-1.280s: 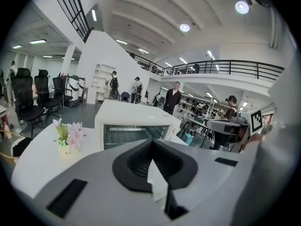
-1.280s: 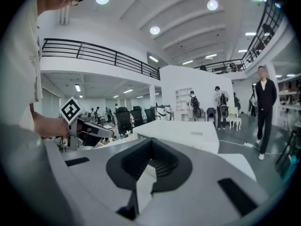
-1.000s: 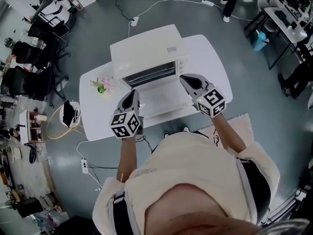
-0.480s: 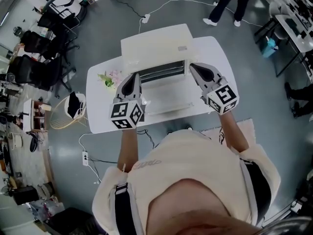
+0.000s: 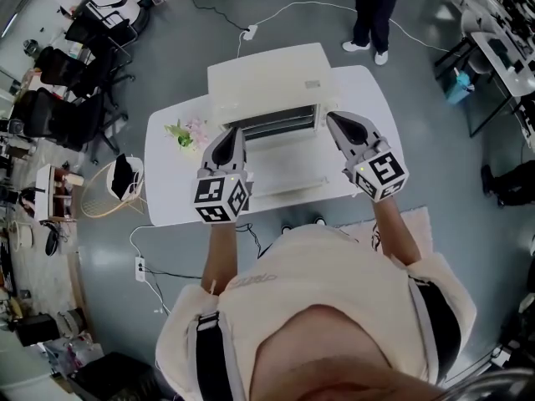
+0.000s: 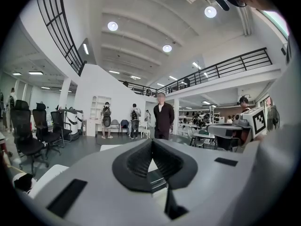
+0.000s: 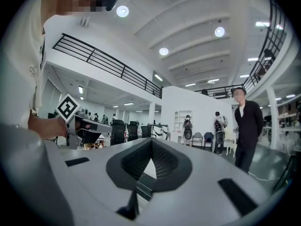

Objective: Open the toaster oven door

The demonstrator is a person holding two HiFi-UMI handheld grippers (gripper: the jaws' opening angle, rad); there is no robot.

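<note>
Both jaw pairs pressed together, empty | toaster oven [image 5: 267, 78] door [image 5: 284, 172] lies folded down | left gripper [image 5: 233, 134] at door's 9 o'clock, right gripper [image 5: 336, 119] at 3 | opening looks done; next, lift clear.

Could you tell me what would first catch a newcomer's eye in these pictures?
The white toaster oven stands at the middle of the white table, with its door folded down flat toward the person. The left gripper and the right gripper, each bearing a marker cube, are shut and empty, and in the head view they flank the open oven. A small bunch of pink flowers lies at the table's left.
</note>
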